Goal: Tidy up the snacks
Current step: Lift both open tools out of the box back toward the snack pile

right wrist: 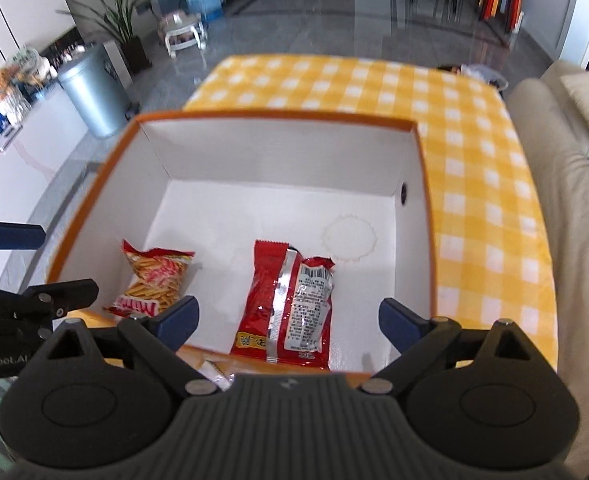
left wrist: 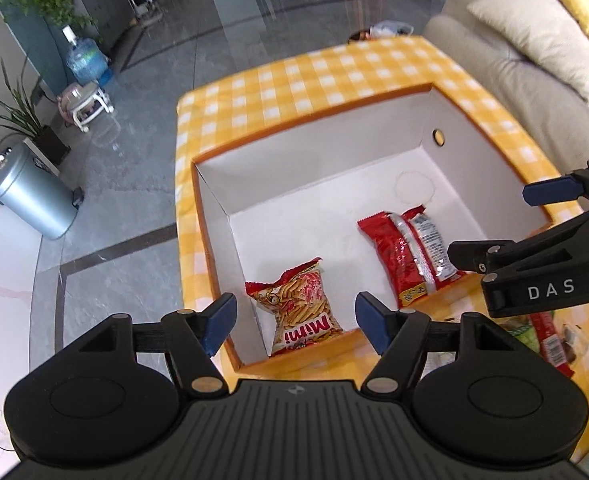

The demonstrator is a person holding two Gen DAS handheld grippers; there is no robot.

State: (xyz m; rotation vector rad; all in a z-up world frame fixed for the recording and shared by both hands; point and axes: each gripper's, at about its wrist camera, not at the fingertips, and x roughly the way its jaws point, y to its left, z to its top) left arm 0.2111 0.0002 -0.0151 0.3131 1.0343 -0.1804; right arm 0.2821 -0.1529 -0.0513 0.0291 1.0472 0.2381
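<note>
Two snack packets are seen inside one orange-rimmed box (right wrist: pixel 410 148) on a yellow checked tablecloth (right wrist: pixel 474 184) — a Mimi chips bag (right wrist: pixel 154 280) at its left, a red packet (right wrist: pixel 290 304) just beside it. Both the left gripper (left wrist: pixel 296 322) and right gripper (right wrist: pixel 288 320) are held wide apart, nothing grasped.

Both grippers' jaws wide apart.

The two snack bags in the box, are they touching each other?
Apart. The right wrist view shows bare white floor between the Mimi bag and red packet.
</note>
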